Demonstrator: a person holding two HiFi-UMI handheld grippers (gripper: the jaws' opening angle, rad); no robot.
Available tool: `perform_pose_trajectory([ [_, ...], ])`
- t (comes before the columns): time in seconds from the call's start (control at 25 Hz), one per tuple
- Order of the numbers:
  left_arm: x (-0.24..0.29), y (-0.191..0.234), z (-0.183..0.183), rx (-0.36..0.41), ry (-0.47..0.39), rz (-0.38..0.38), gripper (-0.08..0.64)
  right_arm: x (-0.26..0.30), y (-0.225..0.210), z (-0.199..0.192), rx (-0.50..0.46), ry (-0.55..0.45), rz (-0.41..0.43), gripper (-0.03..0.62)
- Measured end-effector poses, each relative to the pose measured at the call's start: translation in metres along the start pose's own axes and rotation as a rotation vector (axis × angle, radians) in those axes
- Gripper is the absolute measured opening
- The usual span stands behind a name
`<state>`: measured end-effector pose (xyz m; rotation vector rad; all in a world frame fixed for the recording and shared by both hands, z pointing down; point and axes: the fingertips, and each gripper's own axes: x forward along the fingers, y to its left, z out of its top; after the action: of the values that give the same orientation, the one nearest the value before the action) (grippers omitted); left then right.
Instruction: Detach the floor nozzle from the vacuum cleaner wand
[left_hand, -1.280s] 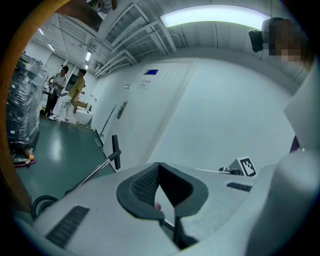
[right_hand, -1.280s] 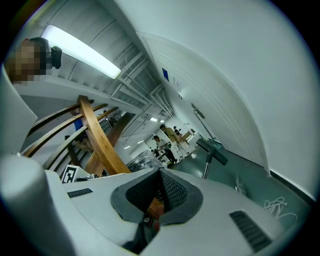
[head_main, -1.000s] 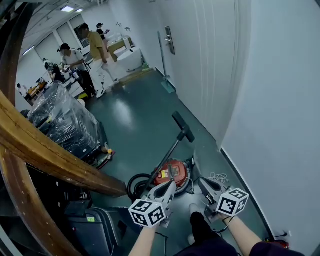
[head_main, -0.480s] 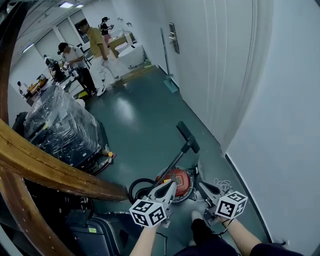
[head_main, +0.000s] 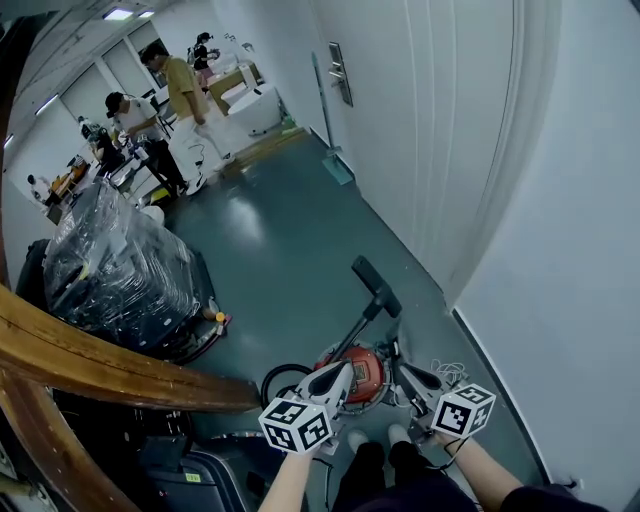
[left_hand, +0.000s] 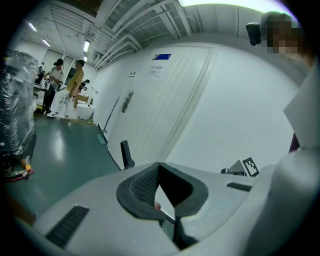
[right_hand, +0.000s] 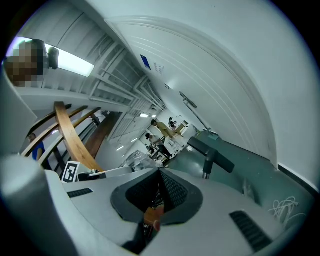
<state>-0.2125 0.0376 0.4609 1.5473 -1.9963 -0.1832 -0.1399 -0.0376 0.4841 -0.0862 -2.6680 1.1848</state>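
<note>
**While Both Grippers Are Shut and Empty, the Nozzle Sits on Its Wand**

Although the left gripper (head_main: 342, 369) and the right gripper (head_main: 404, 369) are both held out over the vacuum, neither one touches it. In the left gripper view the left gripper's dark ribbed pads (left_hand: 146, 184) meet along a single seam with no gap and nothing caught between them. The right gripper view shows the same: its pads (right_hand: 175, 190) are pressed together and grip nothing.

Beyond the two tips stands the red canister (head_main: 362, 366) of the vacuum cleaner, on the green floor (head_main: 270, 240) close to the white wall (head_main: 560, 220). A black hose (head_main: 274, 378) loops out from the canister's left side. From the canister the wand (head_main: 352, 324) slants up and away, and the black floor nozzle (head_main: 376, 285) sits crosswise on its far end, joined to it. That nozzle is well apart from both grippers. It shows as a dark upright shape (left_hand: 126, 154) past the left jaws and as a dark bar on a metal tube (right_hand: 210, 149) past the right jaws.

A tangle of white cable (head_main: 446, 372) lies on the floor just to the right of the canister.

To the left stands a pallet load (head_main: 115, 262) wrapped in clear film; what it holds cannot be made out. A curved wooden handrail (head_main: 100, 362) crosses the lower left of the head view.
</note>
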Motion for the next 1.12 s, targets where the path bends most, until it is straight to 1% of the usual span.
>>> perform_pose_trajectory([
  [0.24, 0.016, 0.021, 0.011, 0.021, 0.039, -0.054, 0.005, 0.019, -0.010, 0.006, 0.024, -0.045, -0.054, 0.018],
  [0.56, 0.035, 0.052, 0.017, 0.052, 0.109, -0.171, 0.005, 0.047, -0.016, 0.008, 0.034, -0.140, -0.152, 0.018],
  [0.72, 0.044, 0.061, 0.014, 0.058, 0.148, -0.216, 0.005, 0.053, -0.017, 0.005, 0.049, -0.177, -0.188, 0.018],
  [0.92, 0.053, 0.065, 0.008, 0.066, 0.179, -0.233, 0.005, 0.054, -0.022, 0.002, 0.063, -0.187, -0.214, 0.018],
  [1.12, 0.081, 0.084, -0.001, 0.098, 0.229, -0.210, 0.005, 0.062, -0.052, -0.007, 0.090, -0.186, -0.241, 0.018],
])
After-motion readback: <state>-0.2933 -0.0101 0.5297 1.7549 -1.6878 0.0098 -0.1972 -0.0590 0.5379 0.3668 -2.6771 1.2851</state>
